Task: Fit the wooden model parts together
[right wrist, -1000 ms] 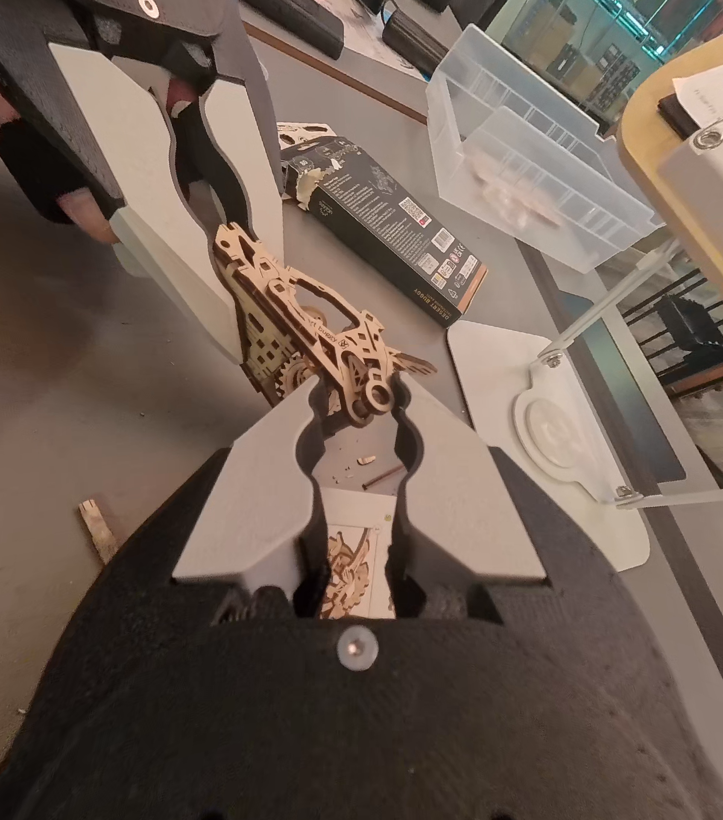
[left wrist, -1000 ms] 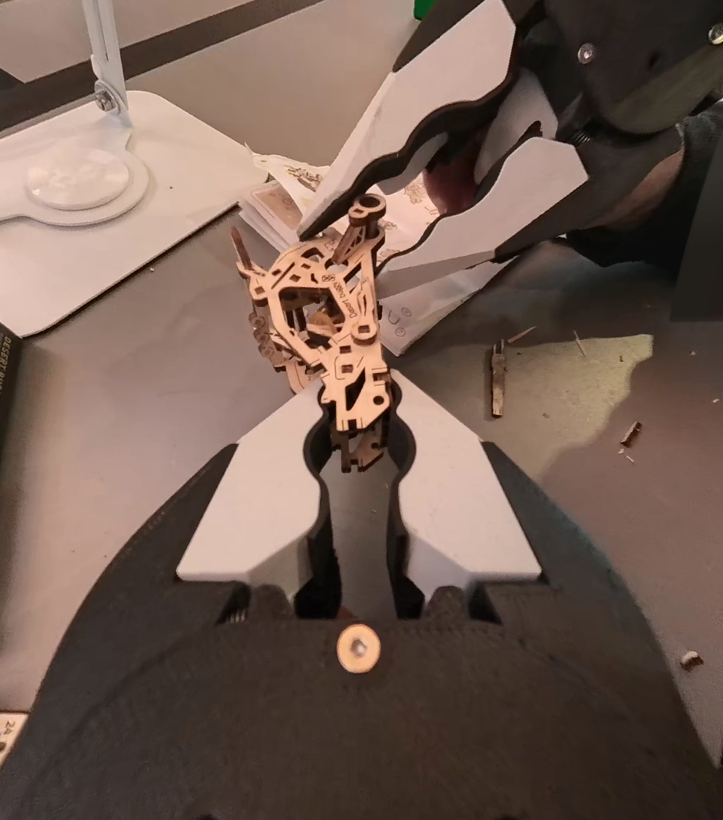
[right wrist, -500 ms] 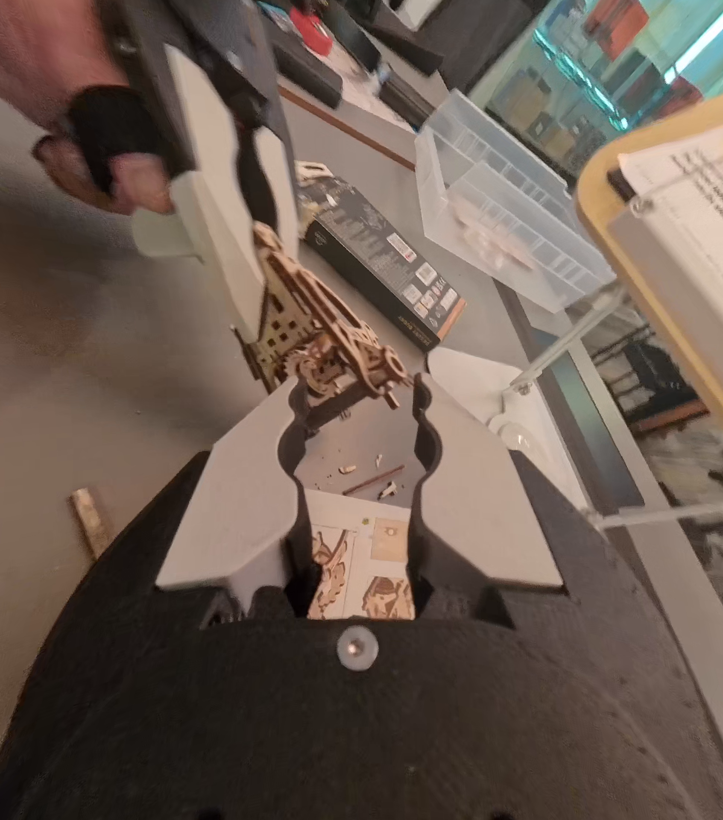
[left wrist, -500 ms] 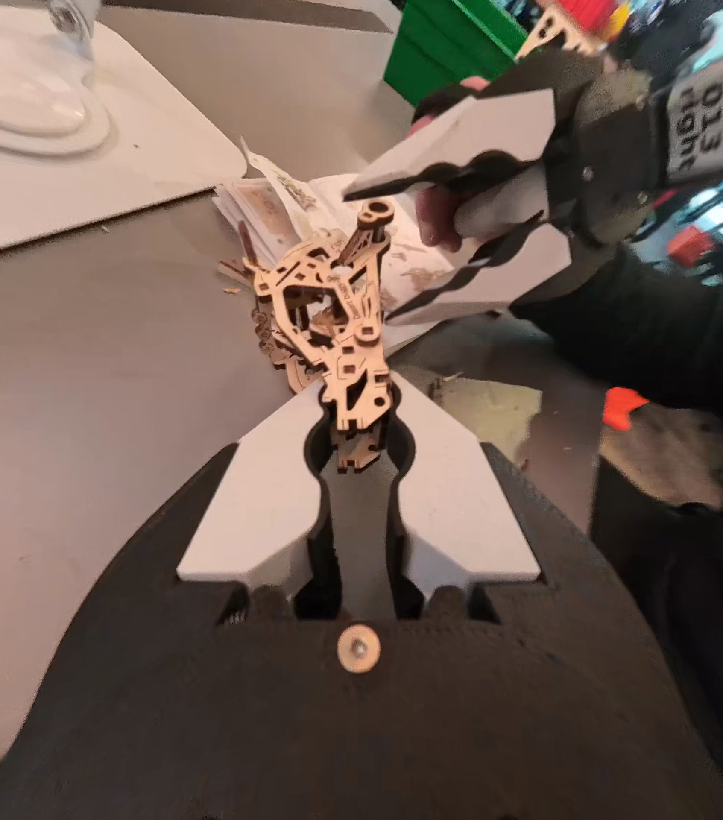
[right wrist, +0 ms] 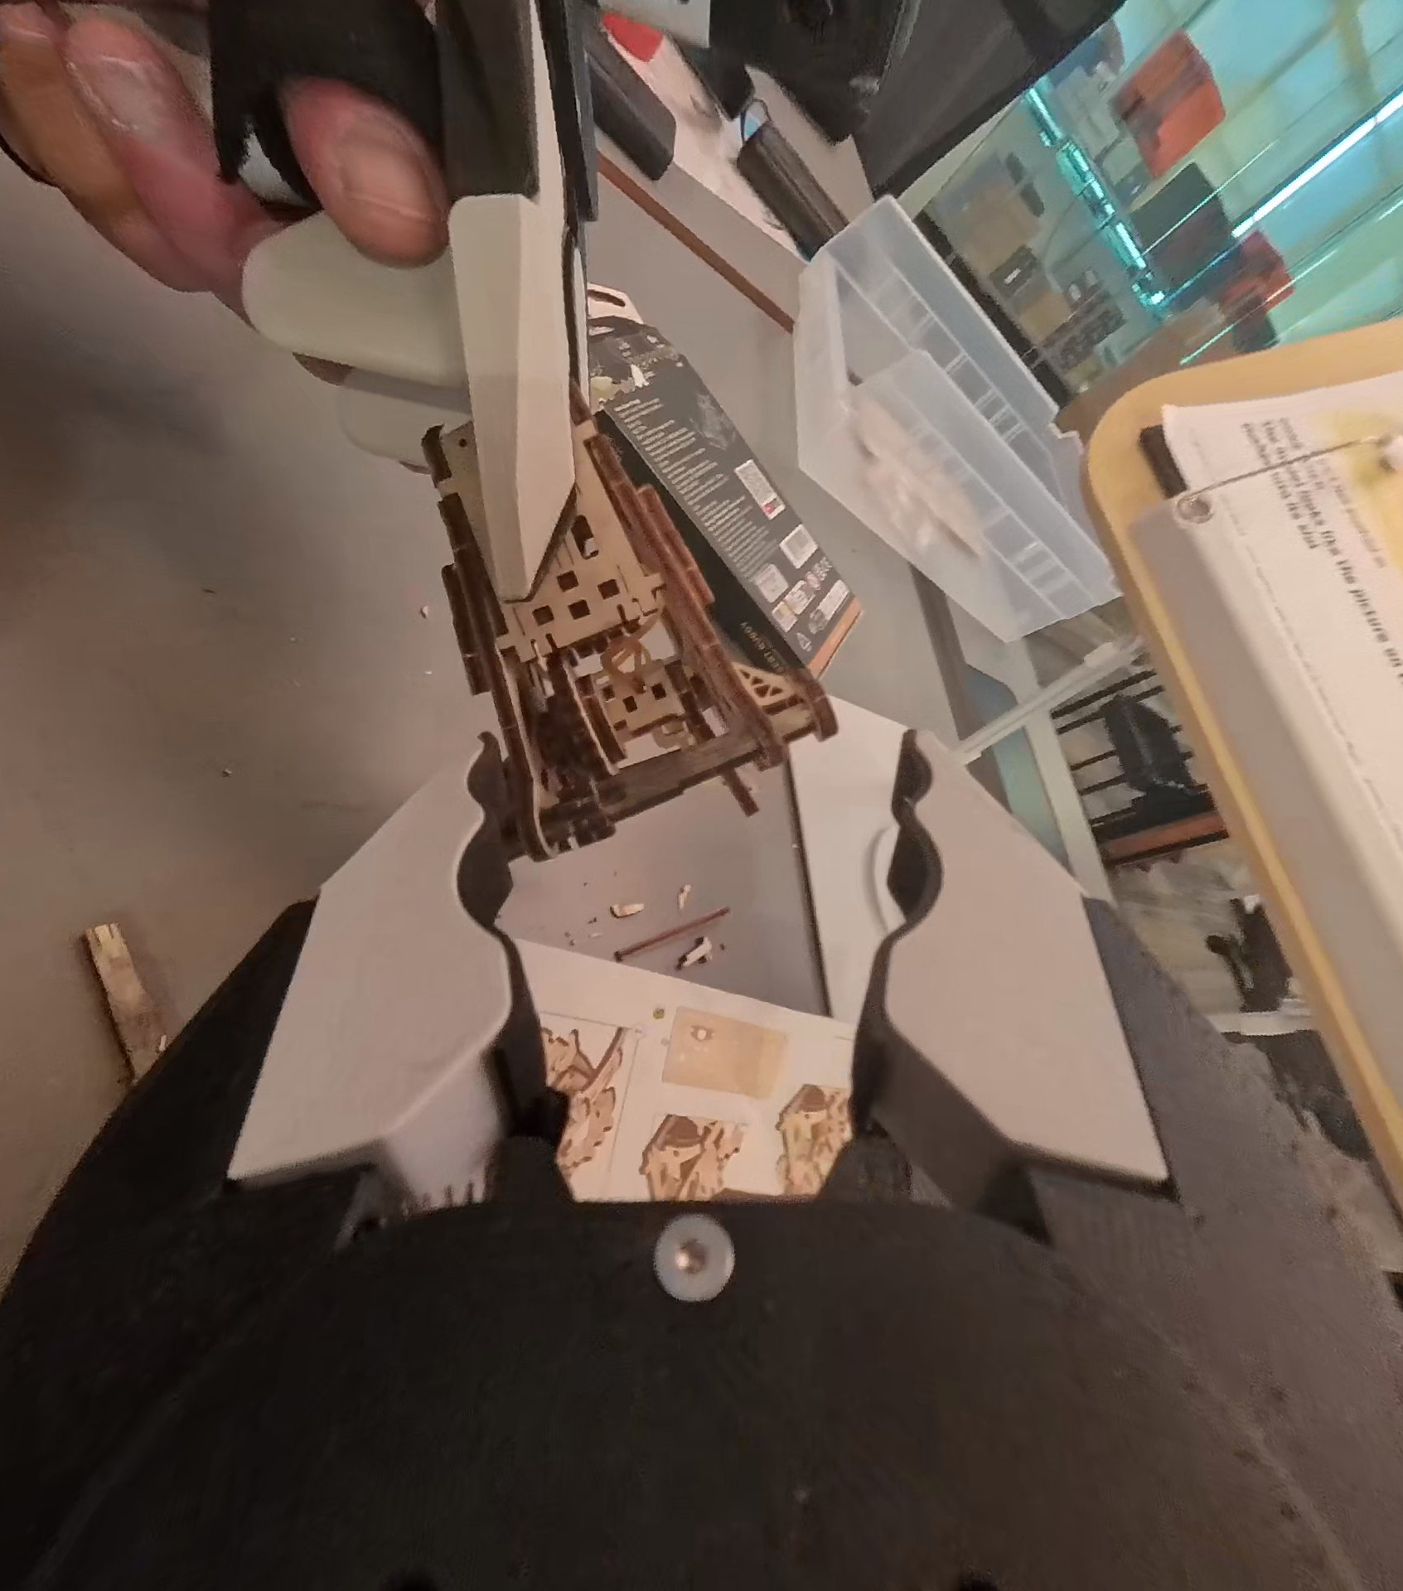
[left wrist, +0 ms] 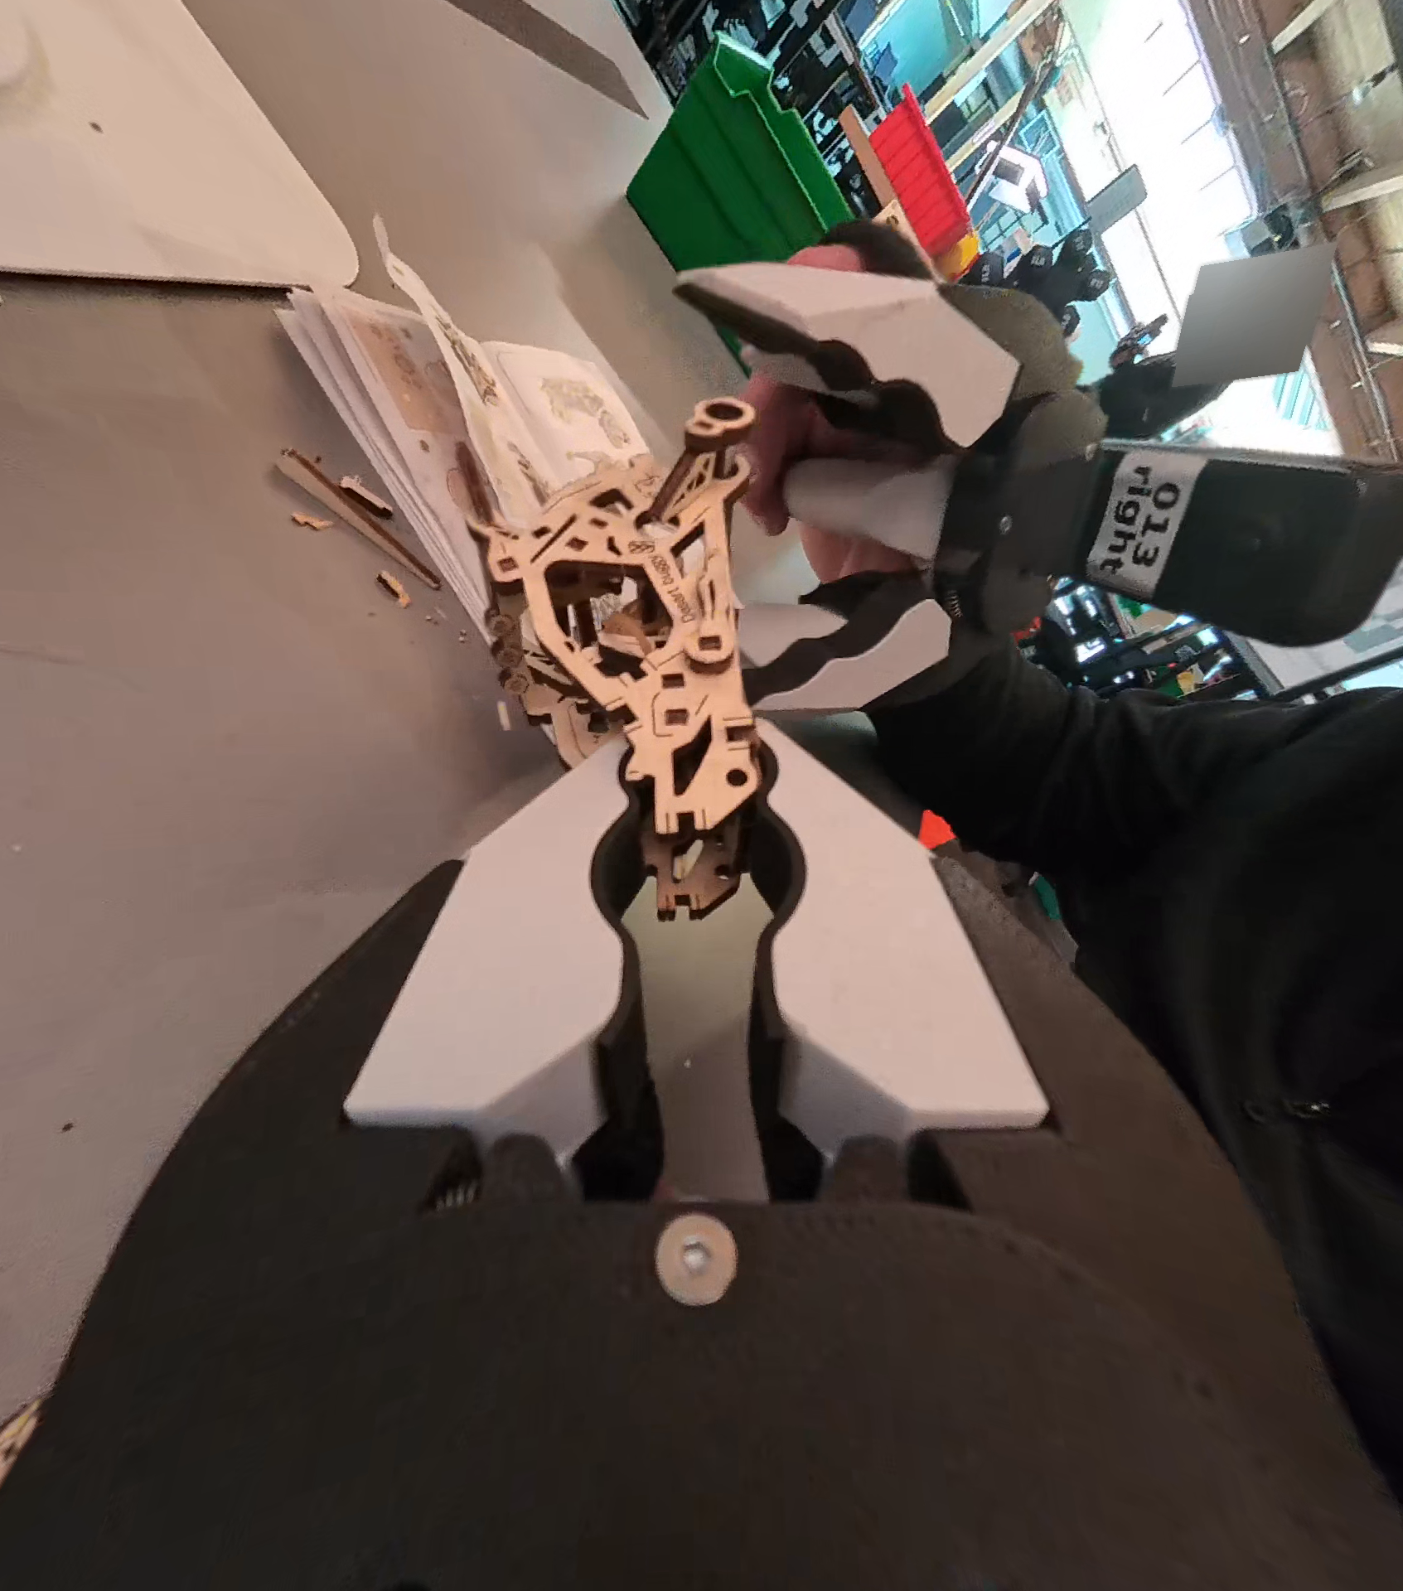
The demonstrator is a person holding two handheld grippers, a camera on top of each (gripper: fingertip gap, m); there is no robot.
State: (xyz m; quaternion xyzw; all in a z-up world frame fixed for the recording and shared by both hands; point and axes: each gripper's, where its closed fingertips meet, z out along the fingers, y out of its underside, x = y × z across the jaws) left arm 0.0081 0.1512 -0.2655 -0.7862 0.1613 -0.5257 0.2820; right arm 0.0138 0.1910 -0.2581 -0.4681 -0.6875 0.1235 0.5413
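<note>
The wooden model is held above the grey table, its long axis running away from the left gripper, ringed tip farthest. That gripper's pads clamp the near end. The right gripper gapes wide, gripping nothing, the model's far end lying between its fingertips.

The left gripper clamps both pads on the pale laser-cut wooden model. The right gripper gapes wide beside that model, pads off it.
</note>
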